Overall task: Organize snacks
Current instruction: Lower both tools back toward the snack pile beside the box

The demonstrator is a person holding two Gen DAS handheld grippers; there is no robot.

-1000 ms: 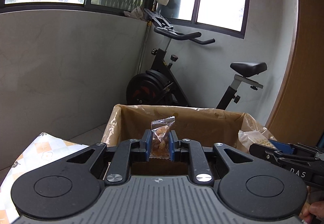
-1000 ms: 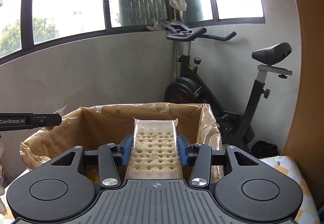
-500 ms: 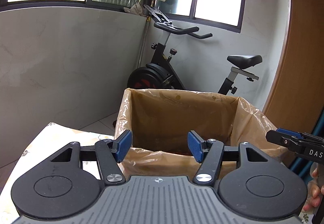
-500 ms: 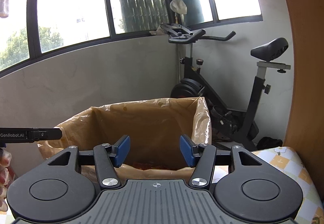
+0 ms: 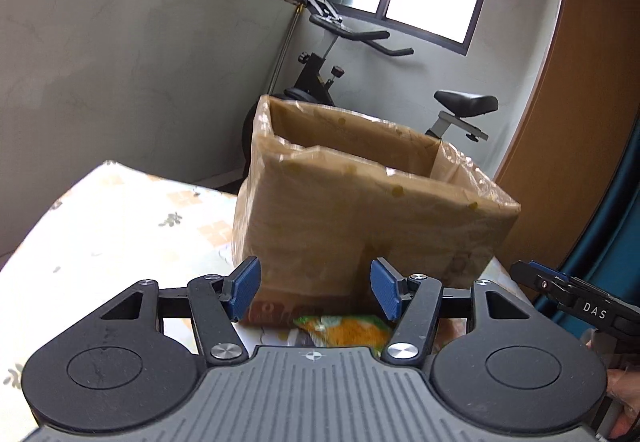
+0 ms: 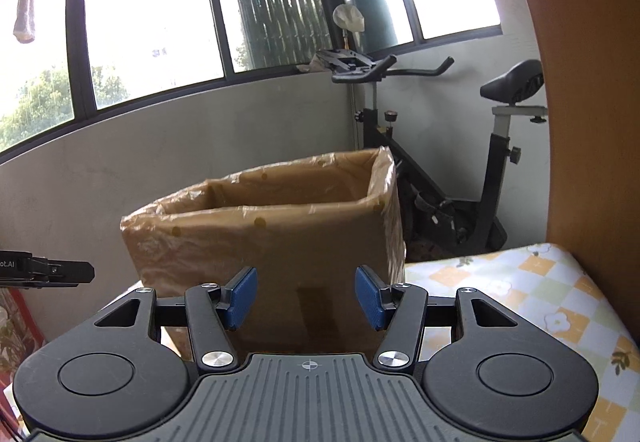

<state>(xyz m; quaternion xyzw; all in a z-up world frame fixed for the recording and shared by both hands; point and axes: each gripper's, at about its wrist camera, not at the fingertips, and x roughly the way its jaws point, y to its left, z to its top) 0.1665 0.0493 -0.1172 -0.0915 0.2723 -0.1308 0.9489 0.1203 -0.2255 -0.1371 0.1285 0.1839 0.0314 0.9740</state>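
Observation:
A cardboard box lined with clear plastic [image 5: 360, 218] stands on the table and also shows in the right wrist view [image 6: 272, 238]. My left gripper [image 5: 316, 292] is open and empty, low in front of the box. An orange and green snack packet [image 5: 344, 332] lies on the table just below its fingers. My right gripper [image 6: 306, 296] is open and empty, facing the box's near wall. The box's inside is hidden from both views. The right gripper's tip [image 5: 576, 300] shows at the right of the left wrist view, and the left gripper's tip [image 6: 48, 270] at the left of the right wrist view.
The table has a flowered, checked cloth [image 5: 112, 226], seen also in the right wrist view [image 6: 532, 282]. An exercise bike [image 6: 444, 162] stands behind the box by the grey wall. A wooden panel [image 6: 592, 82] rises at the right. Red packaging [image 6: 16, 326] lies at the far left.
Both grippers let go of their snacks over the box: the left a clear nut packet, the right a cracker pack. Both have since pulled back and dropped below the box rim.

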